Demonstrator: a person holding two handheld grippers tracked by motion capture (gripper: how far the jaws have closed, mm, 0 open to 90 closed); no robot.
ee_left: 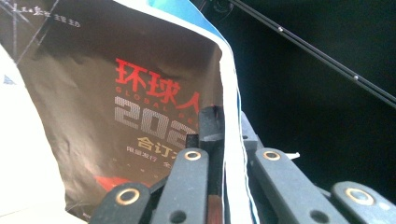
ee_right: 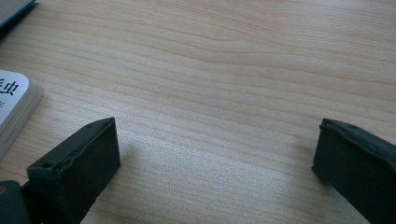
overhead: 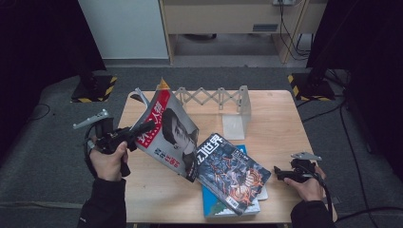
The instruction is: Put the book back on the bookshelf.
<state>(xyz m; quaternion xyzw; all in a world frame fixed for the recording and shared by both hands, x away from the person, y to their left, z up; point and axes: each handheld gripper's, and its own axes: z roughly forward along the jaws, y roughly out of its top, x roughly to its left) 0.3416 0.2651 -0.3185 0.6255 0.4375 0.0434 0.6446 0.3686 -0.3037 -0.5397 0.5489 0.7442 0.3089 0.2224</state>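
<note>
Left gripper (overhead: 142, 129) clamped magazine (overhead: 168, 130) edge, lifting it tilted toward rack (overhead: 216, 97); right gripper (overhead: 280, 173) rested wide open, idle near books (overhead: 233, 178).

Held magazine (overhead: 167, 133): red-black cover, red lettering. Lying magazine (overhead: 233, 172): dark, orange-white art. Table (overhead: 275, 118): pale wood grain.

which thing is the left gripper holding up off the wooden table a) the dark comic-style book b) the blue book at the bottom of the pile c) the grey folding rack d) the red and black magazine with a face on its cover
d: the left gripper is clamped on the edge of the red and black magazine, lifting it tilted above the wooden table.
</note>
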